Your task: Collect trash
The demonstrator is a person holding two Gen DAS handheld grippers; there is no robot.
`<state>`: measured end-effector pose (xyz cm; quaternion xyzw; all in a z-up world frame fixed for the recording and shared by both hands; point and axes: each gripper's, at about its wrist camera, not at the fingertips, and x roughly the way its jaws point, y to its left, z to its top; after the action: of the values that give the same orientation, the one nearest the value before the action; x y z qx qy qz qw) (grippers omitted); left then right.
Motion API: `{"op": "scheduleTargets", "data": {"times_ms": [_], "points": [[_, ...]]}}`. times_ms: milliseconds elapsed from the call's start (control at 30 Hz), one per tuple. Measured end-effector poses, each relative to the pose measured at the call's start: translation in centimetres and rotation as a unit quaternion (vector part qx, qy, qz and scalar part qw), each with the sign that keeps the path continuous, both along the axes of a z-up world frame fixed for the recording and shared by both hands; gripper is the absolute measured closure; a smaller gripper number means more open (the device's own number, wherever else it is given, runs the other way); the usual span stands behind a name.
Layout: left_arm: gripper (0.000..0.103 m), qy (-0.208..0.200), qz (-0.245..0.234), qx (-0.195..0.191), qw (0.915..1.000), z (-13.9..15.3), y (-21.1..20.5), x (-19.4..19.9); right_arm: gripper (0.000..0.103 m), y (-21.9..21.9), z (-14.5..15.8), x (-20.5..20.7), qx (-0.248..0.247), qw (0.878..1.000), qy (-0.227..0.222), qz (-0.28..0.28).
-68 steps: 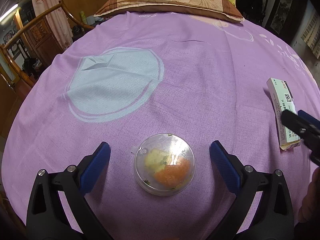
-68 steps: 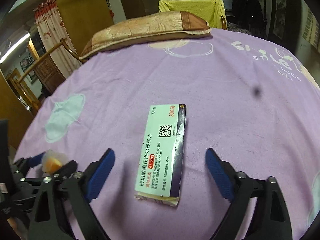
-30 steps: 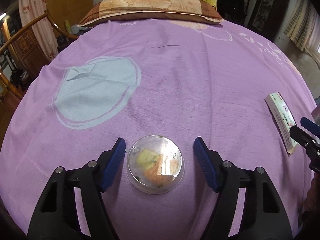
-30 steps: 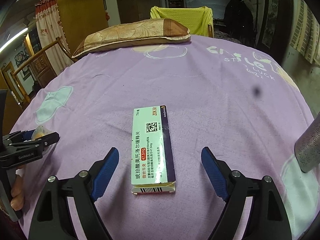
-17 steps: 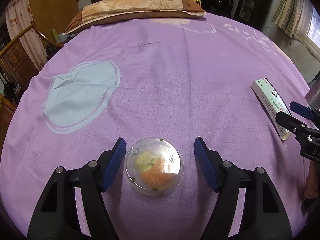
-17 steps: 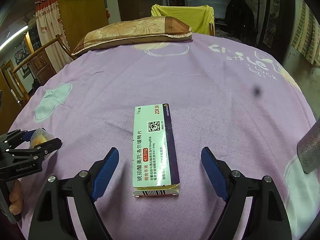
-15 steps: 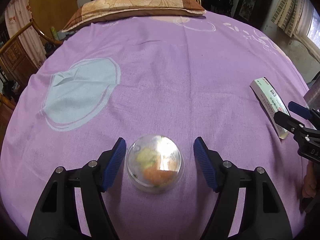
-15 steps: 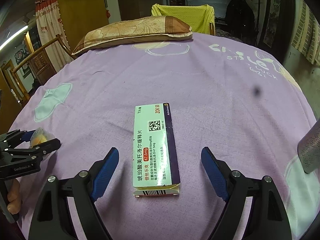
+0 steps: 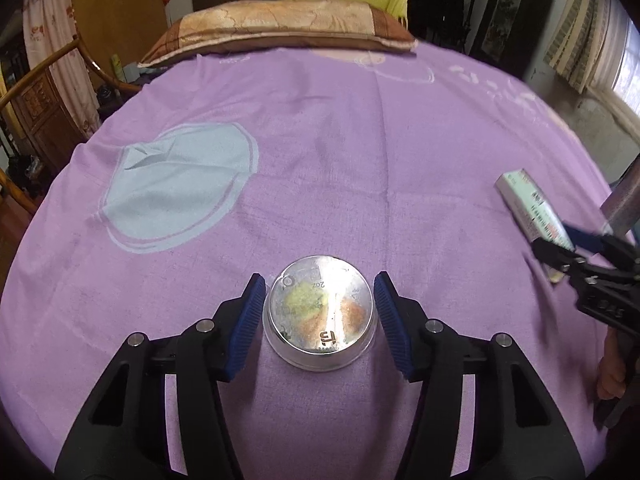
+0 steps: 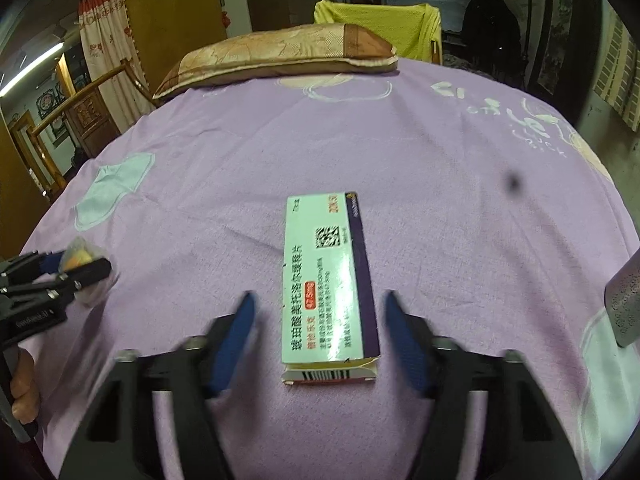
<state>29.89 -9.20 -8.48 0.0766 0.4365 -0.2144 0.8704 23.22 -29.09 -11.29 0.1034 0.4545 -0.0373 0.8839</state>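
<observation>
A small clear plastic cup [image 9: 320, 312] with yellow and orange food scraps lies on the purple cloth. My left gripper [image 9: 320, 316] has its blue pads close on both sides of the cup, with thin gaps still showing. A white and purple medicine box [image 10: 328, 280] lies flat on the cloth. My right gripper [image 10: 320, 332] straddles the near end of the box, jaws apart and blurred. The cup and left gripper also show in the right wrist view [image 10: 80, 264]. The box also shows in the left wrist view [image 9: 532, 212].
A brown and gold pillow [image 9: 276, 32] lies at the far edge of the cloth-covered surface [image 9: 360, 140]. A grey metal object [image 10: 624, 300] stands at the right. A wooden chair [image 9: 36, 80] stands off to the left.
Both grippers have narrowed. The left pads have come in close beside the cup. The right jaws have closed in towards the box and moved forward along it.
</observation>
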Motion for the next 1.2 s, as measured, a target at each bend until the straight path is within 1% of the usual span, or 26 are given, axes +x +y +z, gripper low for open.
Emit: {"op": "scheduleTargets", "data": {"times_ms": [33, 100, 233, 333, 433, 600, 800, 967, 1100, 1200], "points": [[0.047, -0.005, 0.0, -0.017, 0.9998, 0.4, 0.5, -0.2, 0.059, -0.1, -0.1, -0.1, 0.005, 1.0, 0.002, -0.002], [0.047, -0.01, 0.003, -0.046, 0.9989, 0.9, 1.4, -0.3, 0.059, -0.3, 0.4, -0.4, 0.005, 1.0, -0.009, -0.01], [0.047, 0.02, 0.007, -0.088, 0.9959, 1.1, 2.8, -0.1, 0.06, -0.7, 2.0, -1.3, -0.001, 0.999, -0.042, -0.021], [0.047, 0.017, 0.012, -0.093, 0.9955, 1.6, 3.2, -0.8, 0.06, -1.0, 2.9, -1.7, 0.011, 0.998, -0.057, -0.023], [0.047, 0.005, 0.017, -0.093, 0.9955, 2.9, 3.5, -1.8, 0.06, -1.2, 3.6, -2.1, 0.022, 0.997, -0.065, -0.02], [0.047, -0.02, 0.02, -0.087, 0.9958, 5.1, 3.9, -4.0, 0.06, -0.6, 4.7, -3.0, 0.036, 0.996, -0.085, -0.006], [0.047, -0.041, 0.034, -0.088, 0.9947, 7.5, 5.5, -6.9, 0.06, 0.4, 6.2, -4.7, 0.053, 0.992, -0.114, 0.016], [0.047, -0.054, 0.041, -0.103, 0.9923, 9.2, 7.3, -9.2, 0.06, 1.1, 7.1, -7.8, 0.055, 0.988, -0.143, 0.019], [0.047, -0.067, 0.049, -0.11, 0.9905, 10.2, 8.8, -11.4, 0.06, 1.6, 7.5, -10.6, 0.054, 0.986, -0.155, 0.023], [0.047, -0.076, 0.056, -0.117, 0.9887, 10.7, 10.2, -12.9, 0.06, 1.9, 8.3, -12.6, 0.057, 0.984, -0.166, 0.026]]}}
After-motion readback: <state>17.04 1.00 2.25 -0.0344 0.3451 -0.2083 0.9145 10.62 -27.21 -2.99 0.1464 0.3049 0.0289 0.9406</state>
